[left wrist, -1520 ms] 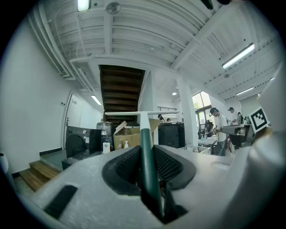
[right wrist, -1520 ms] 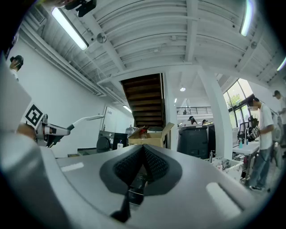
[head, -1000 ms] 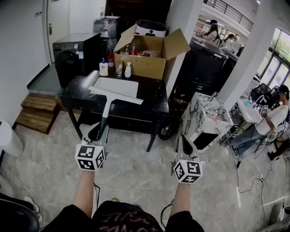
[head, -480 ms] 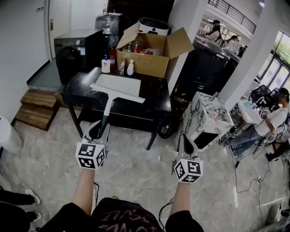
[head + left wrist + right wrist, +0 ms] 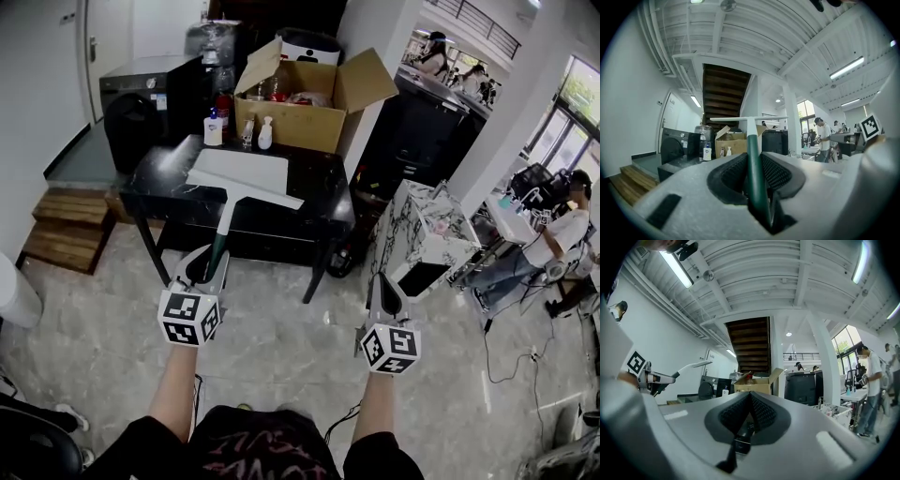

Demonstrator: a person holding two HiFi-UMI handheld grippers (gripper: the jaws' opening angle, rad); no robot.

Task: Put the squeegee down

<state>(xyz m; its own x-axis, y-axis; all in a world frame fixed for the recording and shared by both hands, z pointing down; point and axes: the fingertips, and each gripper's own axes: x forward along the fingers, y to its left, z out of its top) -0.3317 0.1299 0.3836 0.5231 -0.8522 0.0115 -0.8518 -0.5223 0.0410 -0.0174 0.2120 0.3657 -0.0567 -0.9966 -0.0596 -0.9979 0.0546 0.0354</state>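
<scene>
The squeegee has a dark green handle and a long white blade. My left gripper is shut on the handle, and the blade hangs over the front part of the black table. In the left gripper view the green handle runs up between the pads to the level blade. My right gripper is level with the left one, over the floor, shut with nothing in it; its pads meet. The right gripper view shows the squeegee at its left.
On the table lie a white sheet, an open cardboard box and small bottles. A dark washing machine and wooden steps stand left. A marble-patterned cabinet stands right, with people beyond it.
Both grippers have eased a little toward the table, the squeegee going with the left one. Neither grip has changed.
</scene>
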